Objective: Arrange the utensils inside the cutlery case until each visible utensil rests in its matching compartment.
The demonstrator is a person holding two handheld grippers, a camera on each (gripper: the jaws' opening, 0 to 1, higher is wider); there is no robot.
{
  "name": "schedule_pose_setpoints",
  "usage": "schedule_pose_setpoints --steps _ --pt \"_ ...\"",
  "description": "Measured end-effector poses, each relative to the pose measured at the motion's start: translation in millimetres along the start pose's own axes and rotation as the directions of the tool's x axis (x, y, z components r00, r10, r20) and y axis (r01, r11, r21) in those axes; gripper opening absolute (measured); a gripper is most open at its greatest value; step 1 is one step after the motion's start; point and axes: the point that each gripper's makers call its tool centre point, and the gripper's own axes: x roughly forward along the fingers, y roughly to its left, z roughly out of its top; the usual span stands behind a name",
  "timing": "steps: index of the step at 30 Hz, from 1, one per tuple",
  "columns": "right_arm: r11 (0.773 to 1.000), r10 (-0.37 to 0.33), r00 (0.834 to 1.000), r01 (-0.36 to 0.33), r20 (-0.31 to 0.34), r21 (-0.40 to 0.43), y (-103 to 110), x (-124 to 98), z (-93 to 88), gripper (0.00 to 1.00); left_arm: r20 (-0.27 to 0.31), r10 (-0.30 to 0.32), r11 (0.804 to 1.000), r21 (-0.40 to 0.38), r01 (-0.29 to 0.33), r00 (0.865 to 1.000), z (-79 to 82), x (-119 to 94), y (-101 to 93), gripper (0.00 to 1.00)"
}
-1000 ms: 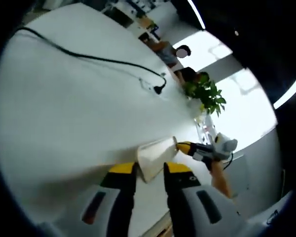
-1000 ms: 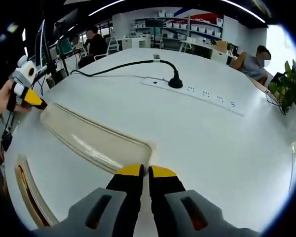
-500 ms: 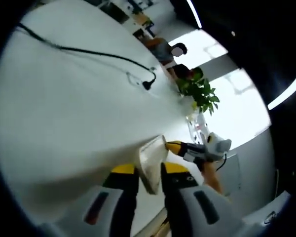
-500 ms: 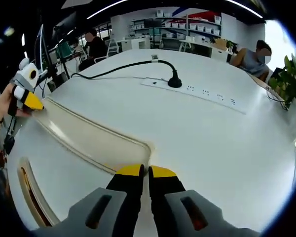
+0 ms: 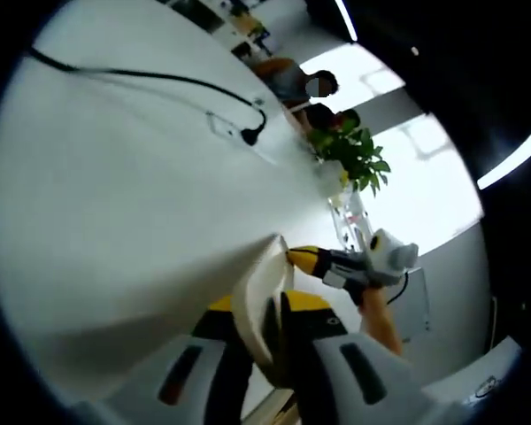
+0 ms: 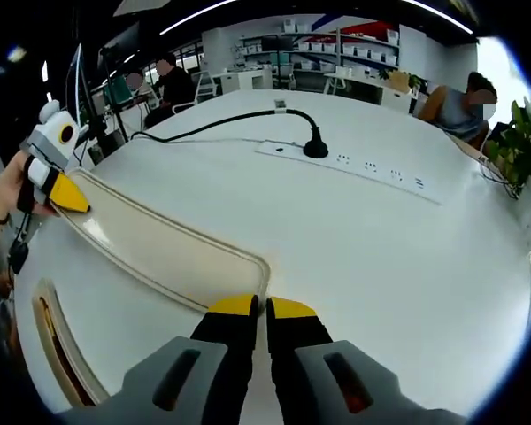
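lid (image 6: 168, 257) of the cutlery case, pale and translucent, is clamped between both my grippers above the white surface (image 6: 380, 257): my right gripper (image 6: 265, 312) pinches its near rim, my left gripper (image 5: 264, 310) grips the far end. cutlery case (image 6: 57, 354) sits at the surface's near-left edge. power strip (image 6: 354, 164) beyond; no writing i can read.

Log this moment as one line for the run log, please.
stage: lid handling | left hand-held gripper: shut on lid end | right hand-held gripper: shut on opposite end | case: beside lid on table
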Motion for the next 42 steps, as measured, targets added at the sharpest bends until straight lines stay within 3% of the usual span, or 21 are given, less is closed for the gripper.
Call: schedule_pose_setpoints --steps 6,8,13,19,22,26,29,31,36,40,42 --pt "1.000 0.009 1.000 -0.009 0.011 0.003 -0.4 -1.5 -0.3 0.02 0.018 -0.024 1.000 -0.017 0.024 1.000 0.4 2.0 -6.5 0.04" --pt "1.000 0.003 1.000 -0.003 0.017 -0.014 0.5 -2.8 -0.4 0.03 0.015 -0.039 0.998 -0.047 0.039 0.999 -3.2 2.2 -10.8 0.03" --pt "0.998 -0.020 0.999 0.021 0.027 -0.058 0.9 -4.9 0.0 0.03 0.011 -0.045 0.998 -0.034 0.045 0.999 -3.7 1.7 -13.6 0.01" --pt "1.000 0.008 0.999 -0.007 0.034 -0.026 -0.4 -6.5 -0.8 0.04 0.013 -0.043 0.999 0.014 0.043 0.999 -5.5 1.2 -16.4 0.01" --pt "0.998 0.035 0.998 -0.033 0.049 -0.052 0.9 -6.4 -0.3 0.04 0.017 -0.045 0.998 0.036 0.045 0.999 -7.8 0.5 -17.9 0.01" --pt "0.996 0.071 0.996 -0.068 0.048 -0.058 3.6 -8.2 0.0 0.05 0.019 -0.050 0.988 0.146 0.046 0.999 -7.7 -2.2 -20.3 0.01" --pt "0.992 0.056 0.997 -0.049 0.058 -0.116 5.3 -10.8 -1.0 0.07 0.029 -0.057 0.969 0.241 0.048 0.998 -5.9 -3.4 -22.2 0.01" --pt "0.991 0.056 0.997 -0.048 0.059 -0.127 6.7 -12.4 -1.7 0.09 0.037 -0.064 0.964 0.261 0.052 0.997 -7.2 -4.7 -23.9 0.01" --pt "0.983 0.046 0.994 -0.028 0.097 -0.184 5.7 -24.6 4.5 0.12 0.047 -0.097 0.926 0.370 0.073 0.994 -5.6 -10.4 -27.1 0.01" --pt "0.978 0.044 0.990 -0.015 0.134 -0.210 2.1 -39.1 10.6 0.14 0.067 -0.119 0.858 0.510 0.068 0.991 -9.5 -15.1 -32.0 0.01" --pt "0.975 0.043 0.988 -0.008 0.149 -0.223 0.7 -45.3 13.5 0.16 0.069 -0.129 0.805 0.590 0.063 0.989 -14.0 -16.5 -35.3 0.01"
